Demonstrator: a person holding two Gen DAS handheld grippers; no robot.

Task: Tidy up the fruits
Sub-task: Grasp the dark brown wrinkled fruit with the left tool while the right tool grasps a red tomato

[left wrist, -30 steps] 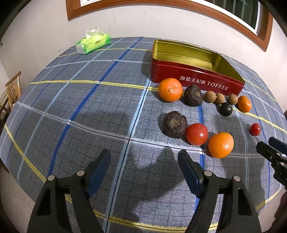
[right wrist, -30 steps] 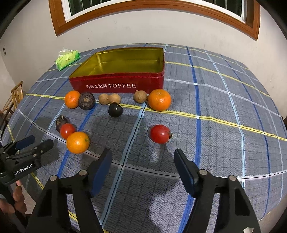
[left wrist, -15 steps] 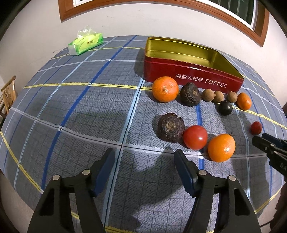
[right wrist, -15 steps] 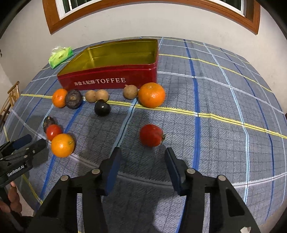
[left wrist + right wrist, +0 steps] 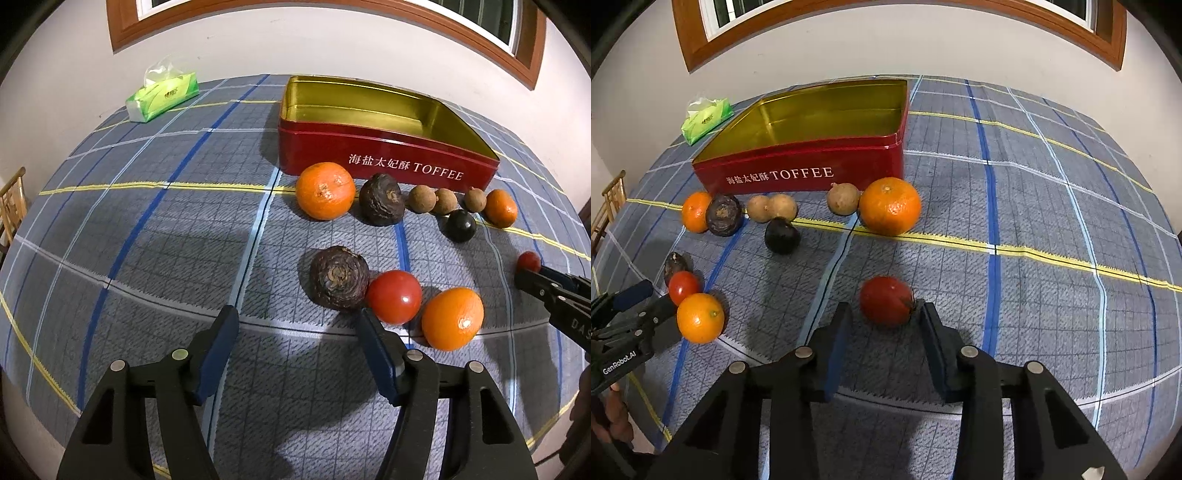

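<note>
Closing right gripper (image 5: 884,314) jaws around tomato (image 5: 885,300), not yet pinching | left gripper (image 5: 295,325) jaws spread, closing, empty | next: grip, lift into tin (image 5: 798,173)

the table was covered by a woven checked cloth (image 5: 147,229), matt and coarse in texture. the toffee tin (image 5: 369,155) was seen to be metal, glossy red outside and brushed gold inside. a smooth, shiny skin was shown by the tomato (image 5: 394,296), and a finely dimpled, slightly glossy peel by the orange (image 5: 452,318). the dark fruit (image 5: 339,277) was rough, ridged and dull. the tissue pack (image 5: 162,96) was wrapped in shiny plastic film. the window frame (image 5: 690,48) looked like varnished wood. the gripper fingers (image 5: 836,341) appeared as matt black plastic with blue pads.
</note>
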